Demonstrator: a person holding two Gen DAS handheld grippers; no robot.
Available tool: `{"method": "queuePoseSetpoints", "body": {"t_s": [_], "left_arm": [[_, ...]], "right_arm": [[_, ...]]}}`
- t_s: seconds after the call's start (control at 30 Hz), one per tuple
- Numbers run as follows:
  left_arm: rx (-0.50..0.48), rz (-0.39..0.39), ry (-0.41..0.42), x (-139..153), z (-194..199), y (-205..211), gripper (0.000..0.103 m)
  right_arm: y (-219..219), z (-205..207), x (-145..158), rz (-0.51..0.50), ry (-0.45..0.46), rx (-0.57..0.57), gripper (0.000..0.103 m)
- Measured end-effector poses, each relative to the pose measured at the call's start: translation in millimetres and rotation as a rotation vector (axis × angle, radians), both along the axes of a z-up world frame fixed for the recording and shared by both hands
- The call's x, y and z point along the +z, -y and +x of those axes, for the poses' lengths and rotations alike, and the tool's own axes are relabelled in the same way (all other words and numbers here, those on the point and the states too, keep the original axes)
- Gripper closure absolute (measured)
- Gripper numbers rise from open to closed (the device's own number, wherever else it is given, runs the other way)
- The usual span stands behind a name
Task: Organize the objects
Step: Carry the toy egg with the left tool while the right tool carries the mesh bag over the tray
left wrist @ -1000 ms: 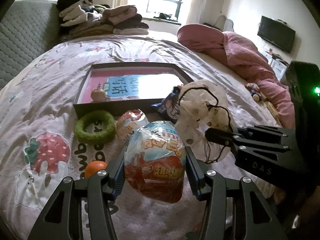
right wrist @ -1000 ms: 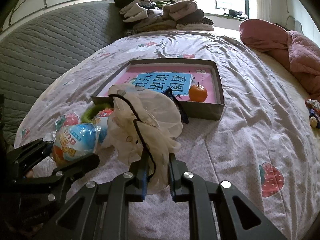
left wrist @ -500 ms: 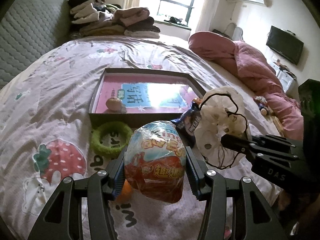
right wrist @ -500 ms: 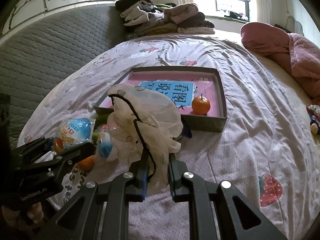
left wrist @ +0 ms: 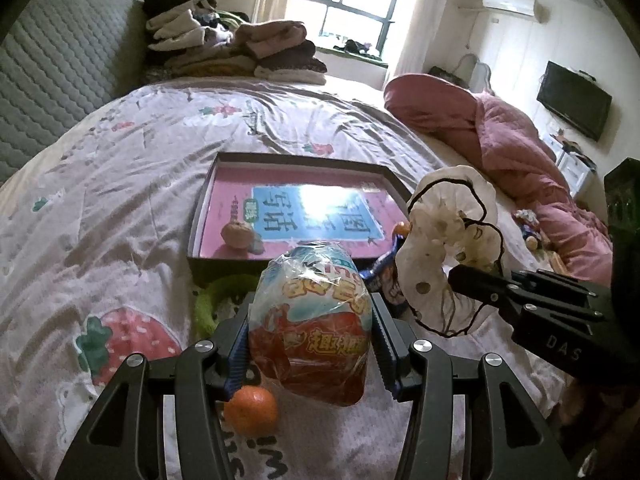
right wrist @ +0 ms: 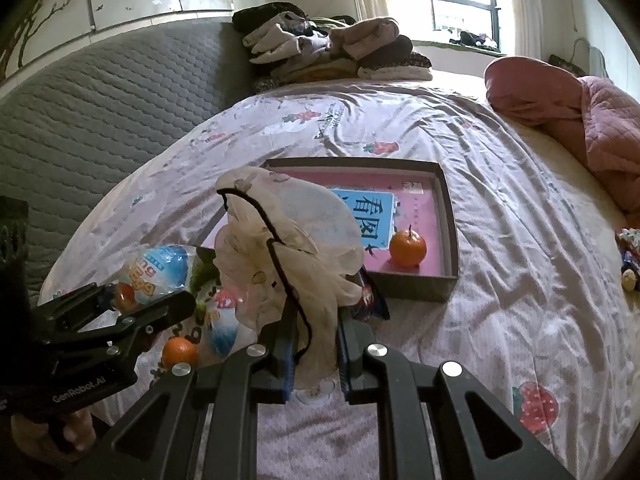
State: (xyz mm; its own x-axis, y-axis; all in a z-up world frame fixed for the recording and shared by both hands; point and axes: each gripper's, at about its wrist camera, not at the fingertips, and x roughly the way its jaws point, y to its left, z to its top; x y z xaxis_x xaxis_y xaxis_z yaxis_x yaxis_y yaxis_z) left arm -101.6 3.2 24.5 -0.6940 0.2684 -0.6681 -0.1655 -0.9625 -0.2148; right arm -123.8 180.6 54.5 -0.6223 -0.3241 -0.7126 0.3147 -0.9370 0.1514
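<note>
Where clothes (left wrist: 236, 52) pile, strawberry-print bedspread (left wrist: 100, 200), window (left wrist: 352, 0) beyond

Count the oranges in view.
2. One orange sits in the box, near its front right corner in the right wrist view. The other orange lies on the bedspread, front-left of the box. The white scrunchie may hide more.

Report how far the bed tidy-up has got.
Done: one orange sits in the box. In hand: the left gripper holds a wrapped egg toy; the right gripper holds a white scrunchie. Left: green ring, loose orange.
</note>
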Motion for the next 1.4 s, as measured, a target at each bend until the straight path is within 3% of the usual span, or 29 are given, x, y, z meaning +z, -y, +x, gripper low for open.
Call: {"method": "queuePoseSetpoints", "body": {"t_s": [0.73,1.4], "left_arm": [[0.027,-0.004,-0.036,18,-42,2,0.049],[0.052,-0.029,-0.03,31,-114,2,0.049]], "right_arm": [[-4,-35,10,-0.028,-0.016,-0.024,0.086],[-7,-90,20,-0.025,-0.057,-0.048,0.086]]}}
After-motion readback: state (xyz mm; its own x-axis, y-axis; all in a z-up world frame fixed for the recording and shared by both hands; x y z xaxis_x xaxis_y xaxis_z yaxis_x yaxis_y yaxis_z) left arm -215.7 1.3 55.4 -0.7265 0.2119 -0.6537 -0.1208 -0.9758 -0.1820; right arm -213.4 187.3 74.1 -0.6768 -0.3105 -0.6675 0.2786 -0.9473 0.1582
